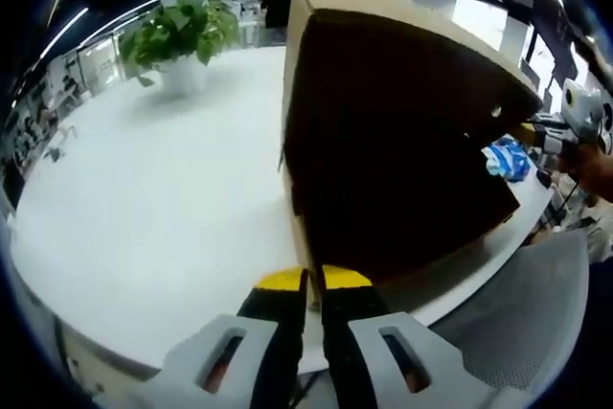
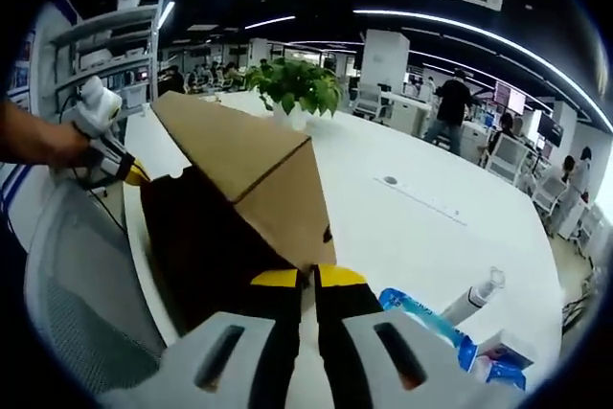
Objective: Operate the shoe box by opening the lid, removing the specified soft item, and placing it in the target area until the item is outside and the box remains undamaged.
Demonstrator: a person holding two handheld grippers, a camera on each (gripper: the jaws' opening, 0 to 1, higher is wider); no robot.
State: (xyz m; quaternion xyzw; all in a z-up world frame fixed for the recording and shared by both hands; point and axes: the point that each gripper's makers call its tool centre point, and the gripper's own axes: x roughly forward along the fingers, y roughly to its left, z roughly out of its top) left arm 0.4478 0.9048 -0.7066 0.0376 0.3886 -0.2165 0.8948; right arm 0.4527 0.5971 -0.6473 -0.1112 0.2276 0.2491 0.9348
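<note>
On the white table, seen from the left gripper view, the cardboard shoe box stands near the table's edge with its lid raised, the dark inside of the lid facing the camera. The left gripper has its yellow-tipped jaws nearly closed, pinching the lid's lower edge. A potted plant stands well behind, and a blue packet lies beyond the box. No soft item can be made out inside; the interior is too dark to tell.

From the right gripper view, the same shoe box shows its tan outer faces. The right gripper also has its jaws almost together, gripping a corner edge of the lid. The left gripper appears at the far side, held by a person's hand.

Judging from this, the lid-opening step is in hand, both grippers lifting the lid. Next, one gripper would need to let go and reach inside gently, without tearing the cardboard.

No readable writing or brand shows on the box or on the packet.
</note>
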